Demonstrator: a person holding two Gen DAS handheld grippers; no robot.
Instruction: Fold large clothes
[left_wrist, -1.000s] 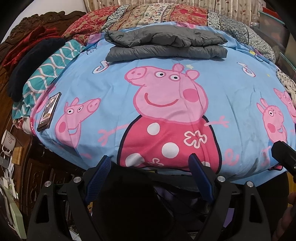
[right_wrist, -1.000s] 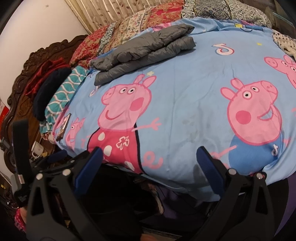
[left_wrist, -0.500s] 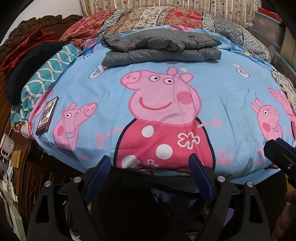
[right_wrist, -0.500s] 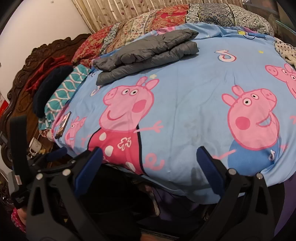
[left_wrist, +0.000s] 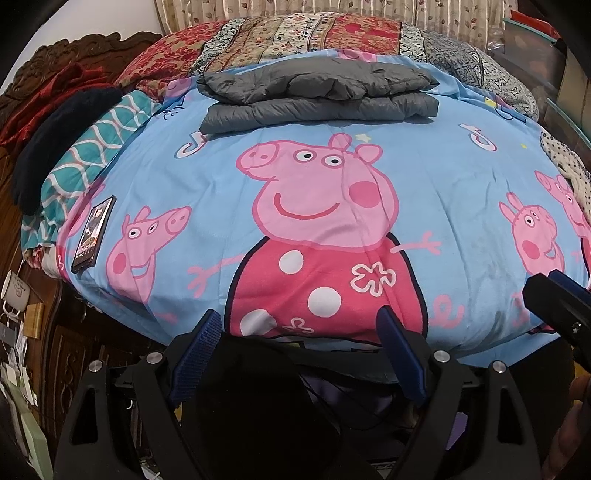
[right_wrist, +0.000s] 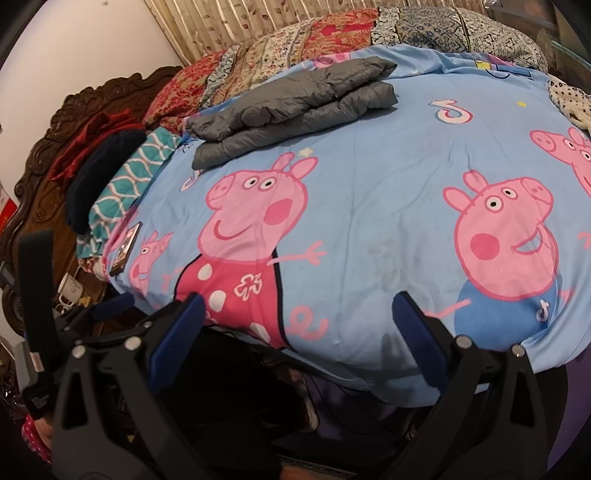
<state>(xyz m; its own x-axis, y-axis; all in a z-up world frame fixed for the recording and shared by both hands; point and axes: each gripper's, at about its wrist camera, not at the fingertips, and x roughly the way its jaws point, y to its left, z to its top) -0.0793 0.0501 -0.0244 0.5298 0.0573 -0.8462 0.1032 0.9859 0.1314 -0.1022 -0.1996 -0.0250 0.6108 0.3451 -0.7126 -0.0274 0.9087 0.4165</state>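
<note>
Your jacket (left_wrist: 317, 96) lies folded on sheet (left_wrist: 443, 192), far side. Phone (left_wrist: 92, 234) at your left edge. Quilt (left_wrist: 295, 33) behind jacket.

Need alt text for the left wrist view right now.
A folded grey puffer jacket lies at the far side of a blue cartoon-pig bedsheet. The open, empty left gripper hovers at the near edge; a phone lies at left.

Both wrist views sit low at the bed's near edge, facing across the sheet (left_wrist: 424, 177) beyond the jaws; both share the far jacket (right_wrist: 295, 99).
</note>
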